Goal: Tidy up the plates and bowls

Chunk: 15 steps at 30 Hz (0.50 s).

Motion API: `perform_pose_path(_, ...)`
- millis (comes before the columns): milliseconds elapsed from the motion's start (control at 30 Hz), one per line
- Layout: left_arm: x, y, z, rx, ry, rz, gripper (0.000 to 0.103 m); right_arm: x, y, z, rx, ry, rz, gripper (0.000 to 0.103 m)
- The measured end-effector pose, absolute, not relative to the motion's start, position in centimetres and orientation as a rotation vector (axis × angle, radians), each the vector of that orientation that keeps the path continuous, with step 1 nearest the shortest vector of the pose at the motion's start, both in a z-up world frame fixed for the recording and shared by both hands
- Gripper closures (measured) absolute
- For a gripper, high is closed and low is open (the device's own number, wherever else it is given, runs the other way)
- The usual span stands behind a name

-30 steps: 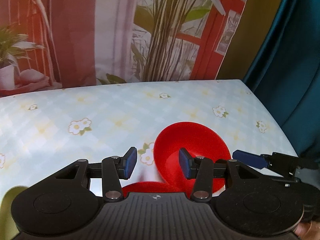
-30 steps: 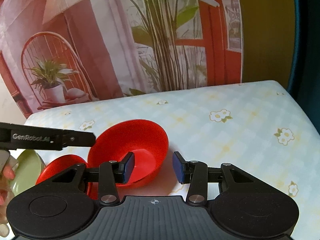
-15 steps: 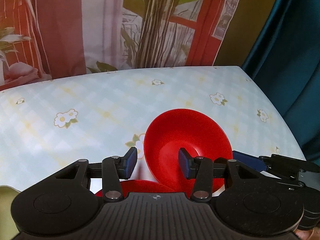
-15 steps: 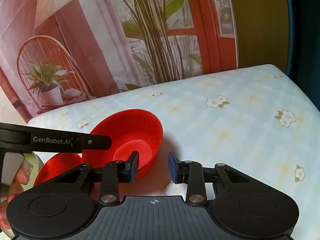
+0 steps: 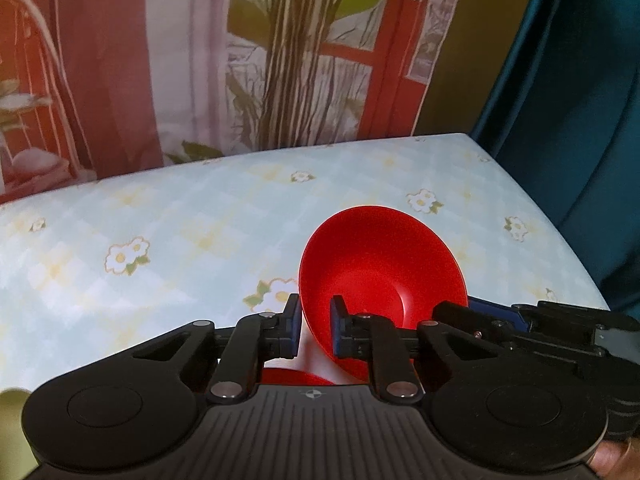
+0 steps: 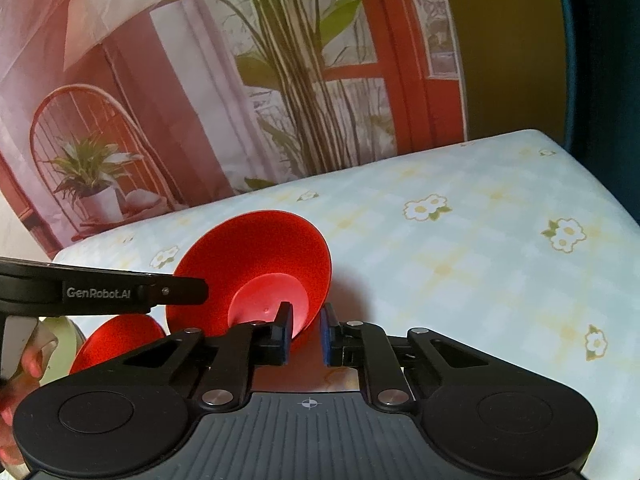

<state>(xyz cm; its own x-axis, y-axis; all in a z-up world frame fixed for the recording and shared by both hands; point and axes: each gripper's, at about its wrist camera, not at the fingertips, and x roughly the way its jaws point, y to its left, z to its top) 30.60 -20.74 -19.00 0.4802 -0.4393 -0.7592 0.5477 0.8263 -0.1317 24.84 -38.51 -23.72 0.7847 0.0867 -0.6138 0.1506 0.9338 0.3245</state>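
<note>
Both your claws pinch the glossy red plastic bowl near the table's near edge: left gripper closing on its left rim, right gripper on its right. Pull unevenly and the tilted, slick rim may slip free.

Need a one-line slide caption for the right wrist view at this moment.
Right tool and left tool pinch opposite rims of a tilted red bowl over the floral tablecloth.
</note>
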Motion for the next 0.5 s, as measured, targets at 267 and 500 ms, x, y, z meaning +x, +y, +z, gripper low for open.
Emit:
perform_pose_path(267, 29.7, -19.6, -16.7, 0.101, 0.828, -0.604, 0.087, 24.5, -38.8, -21.5, 0.36, 0.624, -0.038, 0.09)
perform_pose_path(500, 28.1, -17.9, -14.6, 0.075, 0.764, -0.59, 0.087, 23.9, -37.5, -19.1, 0.332, 0.594, -0.021, 0.09)
